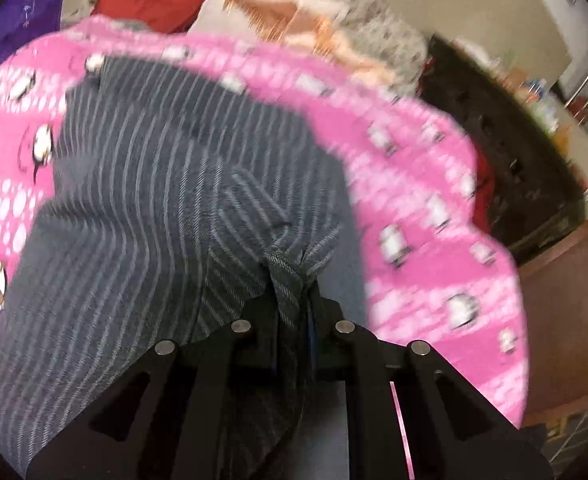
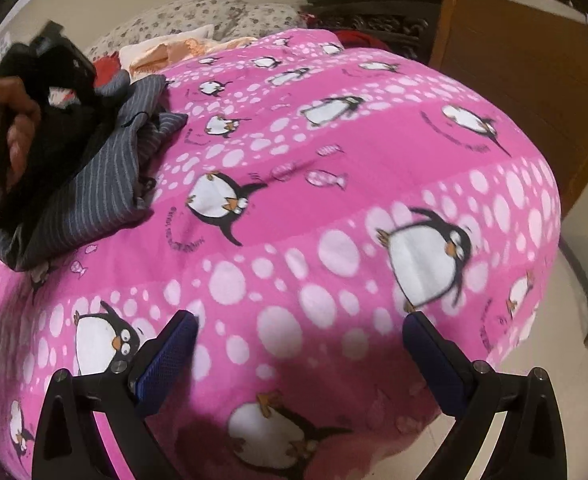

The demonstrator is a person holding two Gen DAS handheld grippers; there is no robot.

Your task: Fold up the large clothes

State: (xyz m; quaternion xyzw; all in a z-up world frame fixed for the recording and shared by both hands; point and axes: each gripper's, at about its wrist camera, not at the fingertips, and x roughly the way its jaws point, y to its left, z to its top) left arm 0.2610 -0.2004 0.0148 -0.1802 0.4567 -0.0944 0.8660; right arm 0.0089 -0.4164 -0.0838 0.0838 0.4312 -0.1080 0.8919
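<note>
Left gripper point(image 1: 294, 296) clamps grey pinstriped garment point(image 1: 166, 184) over pink penguin blanket point(image 2: 334, 160); right gripper point(image 2: 300, 340) spread, holding nothing.

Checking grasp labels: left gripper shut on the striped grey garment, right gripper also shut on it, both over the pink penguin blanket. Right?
Not quite. The right gripper is open and empty over the pink penguin blanket, as the right wrist view shows. The left gripper is shut on the striped grey garment.

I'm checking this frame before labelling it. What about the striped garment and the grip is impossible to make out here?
- Garment type: the grey striped garment is bunched; left wrist view crops it.
- Left tool pads: buried in pinched cloth.
- Bedside shelf items: motion-blurred.
- Right wrist view: the hand hides the garment's left part.
</note>
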